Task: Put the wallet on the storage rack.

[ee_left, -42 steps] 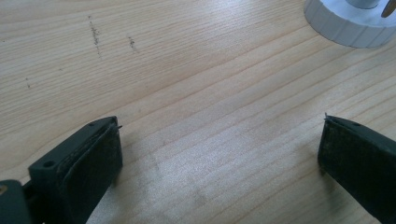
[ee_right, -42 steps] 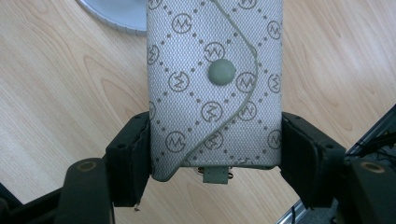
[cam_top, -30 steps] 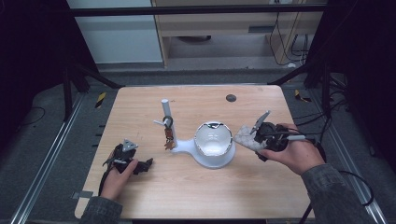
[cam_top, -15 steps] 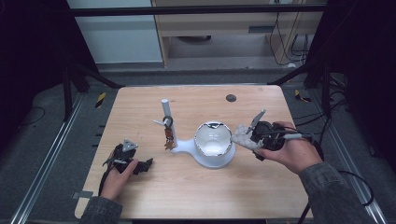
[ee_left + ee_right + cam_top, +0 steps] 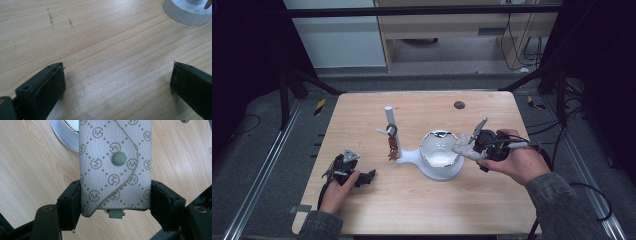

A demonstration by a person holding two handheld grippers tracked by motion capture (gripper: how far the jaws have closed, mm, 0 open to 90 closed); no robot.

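Wooden table (image 5: 422,210) bearing white stand (image 5: 432,167) with bowl-shaped dish and upright post. Right gripper (image 5: 116,202) clamped on both sides of grey monogrammed pouch (image 5: 115,165), held at dish's right rim. Left gripper (image 5: 117,82) resting low over bare wood, jaws spread wide, nothing between.

From my feed, the wooden table (image 5: 422,210) sits on dark grey floor (image 5: 257,165). Metal rails (image 5: 259,185) run along the table's left and right sides. Beyond its far edge I see a pale cabinet (image 5: 337,40) and a wooden desk (image 5: 452,30); the surroundings are dim.
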